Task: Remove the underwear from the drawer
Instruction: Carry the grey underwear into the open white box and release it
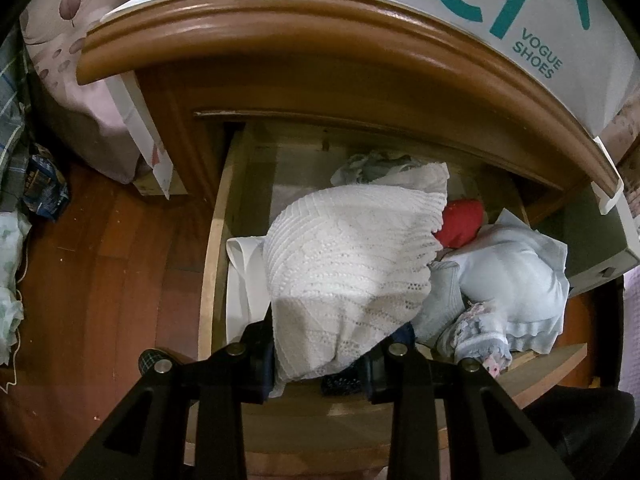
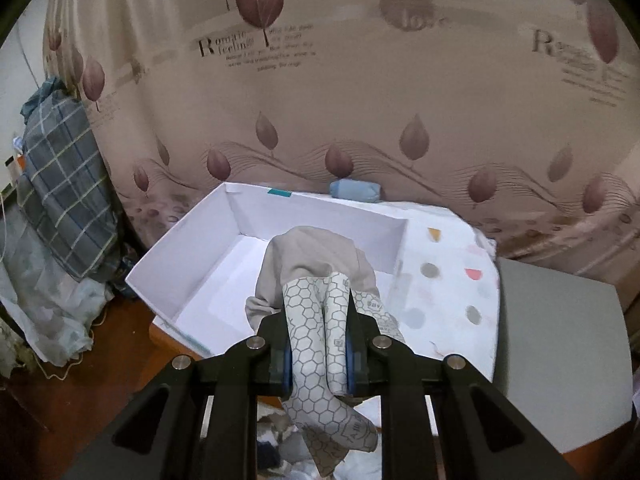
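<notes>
1. Gray underwear (image 2: 316,320) is pinched tight by the right gripper (image 2: 318,354), above the white box (image 2: 184,256); it should be kept pinched until over the box.
2. White knit cloth (image 1: 348,264) is pinched by the left gripper (image 1: 320,364) over the drawer (image 1: 212,248).

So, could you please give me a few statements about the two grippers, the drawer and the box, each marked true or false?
1. The right gripper is shut on a honeycomb-print garment. True.
2. The left gripper is empty. False: it holds a white knitted garment.
3. The wooden drawer is open. True.
4. The white shoebox is full of clothes. False: its floor is bare.
5. A red item lies in the drawer. True.
</notes>
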Motion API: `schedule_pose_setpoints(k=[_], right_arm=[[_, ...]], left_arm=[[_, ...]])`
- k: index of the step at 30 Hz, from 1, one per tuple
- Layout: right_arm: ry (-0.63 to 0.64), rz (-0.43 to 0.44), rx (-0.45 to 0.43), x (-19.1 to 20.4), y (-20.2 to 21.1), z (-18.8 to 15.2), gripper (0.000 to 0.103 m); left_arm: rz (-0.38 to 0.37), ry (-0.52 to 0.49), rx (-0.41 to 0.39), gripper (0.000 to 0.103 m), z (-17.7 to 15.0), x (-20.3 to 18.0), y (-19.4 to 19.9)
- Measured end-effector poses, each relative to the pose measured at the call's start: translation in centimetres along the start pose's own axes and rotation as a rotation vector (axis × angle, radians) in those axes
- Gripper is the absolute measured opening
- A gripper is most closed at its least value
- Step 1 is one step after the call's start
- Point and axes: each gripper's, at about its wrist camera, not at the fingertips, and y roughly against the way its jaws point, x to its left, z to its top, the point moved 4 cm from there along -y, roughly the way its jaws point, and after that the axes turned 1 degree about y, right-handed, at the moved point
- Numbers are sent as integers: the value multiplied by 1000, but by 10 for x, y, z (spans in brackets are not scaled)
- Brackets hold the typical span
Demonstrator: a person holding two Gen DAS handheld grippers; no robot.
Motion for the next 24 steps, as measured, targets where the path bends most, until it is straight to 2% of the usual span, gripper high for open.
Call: schedule_pose_setpoints(k=[3,11,18,20,24], right_arm=[[39,-1,33,9,-28,3,17],[68,-23,149,12,-96,-15,17],[110,-80,222,-4,-121,-28,17],[151,-118,211,-6,-122,-25,18],[155,-126,221,-11,-124,-22,18]], left_arm=[[-5,-1,2,32,0,-1,0],[-21,-11,6,32,1,-5,-1],[-22,-11,3,32,0,-7,-1],[-21,-17,2,32,-1,-9,-1],[-18,-19,7,32,0,-9,-3]])
